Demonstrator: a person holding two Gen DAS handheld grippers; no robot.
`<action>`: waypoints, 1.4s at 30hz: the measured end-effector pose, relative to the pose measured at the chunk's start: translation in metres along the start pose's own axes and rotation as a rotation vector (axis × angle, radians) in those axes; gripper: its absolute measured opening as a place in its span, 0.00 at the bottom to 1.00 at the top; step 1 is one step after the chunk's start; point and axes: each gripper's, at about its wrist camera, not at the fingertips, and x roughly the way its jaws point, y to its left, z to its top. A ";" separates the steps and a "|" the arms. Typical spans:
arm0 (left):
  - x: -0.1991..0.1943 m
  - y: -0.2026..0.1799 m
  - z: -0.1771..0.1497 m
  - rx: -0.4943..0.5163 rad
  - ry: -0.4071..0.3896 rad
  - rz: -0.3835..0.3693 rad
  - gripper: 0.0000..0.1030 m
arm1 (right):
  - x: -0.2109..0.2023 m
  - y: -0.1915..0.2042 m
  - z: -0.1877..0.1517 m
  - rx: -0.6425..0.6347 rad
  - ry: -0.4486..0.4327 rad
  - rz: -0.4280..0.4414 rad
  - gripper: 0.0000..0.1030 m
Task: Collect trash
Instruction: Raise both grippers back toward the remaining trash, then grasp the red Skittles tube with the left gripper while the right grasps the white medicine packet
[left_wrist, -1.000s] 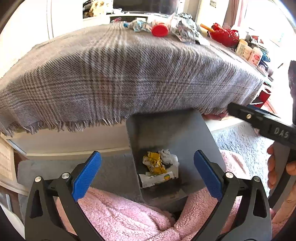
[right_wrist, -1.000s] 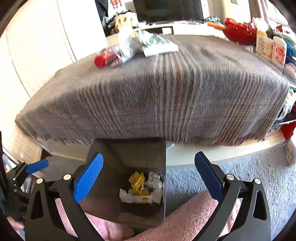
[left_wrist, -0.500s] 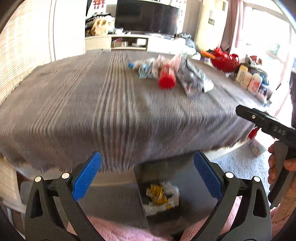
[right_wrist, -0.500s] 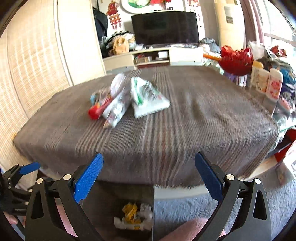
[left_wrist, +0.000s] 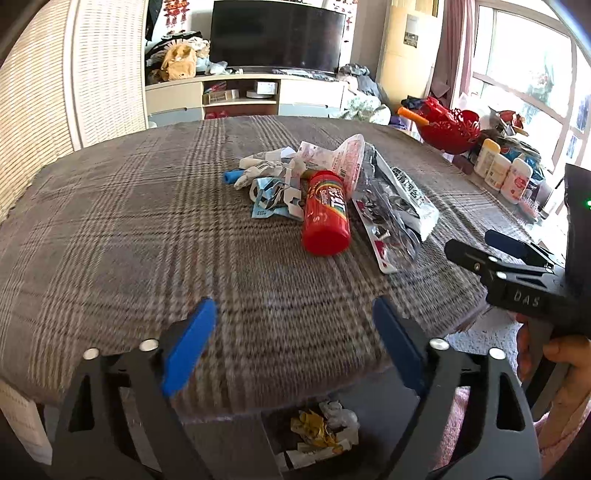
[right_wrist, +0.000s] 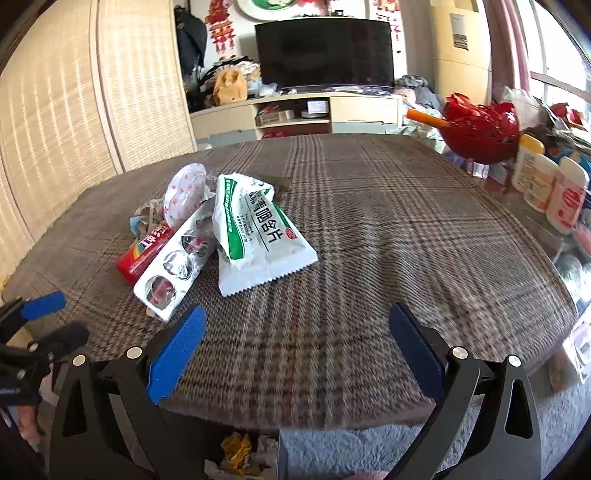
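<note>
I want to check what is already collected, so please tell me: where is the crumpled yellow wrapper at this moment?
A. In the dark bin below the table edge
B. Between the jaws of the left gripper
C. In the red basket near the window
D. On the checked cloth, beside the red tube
A: the crumpled yellow wrapper lies inside the dark bin under the table's near edge, with other scraps.

Each hand-held gripper is black, the left hand-held gripper (left_wrist: 291, 345) and right hand-held gripper (right_wrist: 295, 349) alike, with blue finger pads (left_wrist: 188, 345) and silver screws. White "DAS" lettering marks the right one's side, below a green light
</note>
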 end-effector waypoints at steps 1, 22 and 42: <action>0.005 0.000 0.004 0.005 0.006 -0.003 0.74 | 0.002 0.001 0.001 -0.007 0.000 0.007 0.97; 0.062 -0.011 0.052 0.043 0.068 -0.058 0.53 | 0.048 0.015 0.027 -0.101 0.052 -0.003 0.87; 0.047 -0.009 0.039 0.044 0.049 -0.027 0.34 | 0.025 0.007 0.015 -0.075 0.025 0.012 0.21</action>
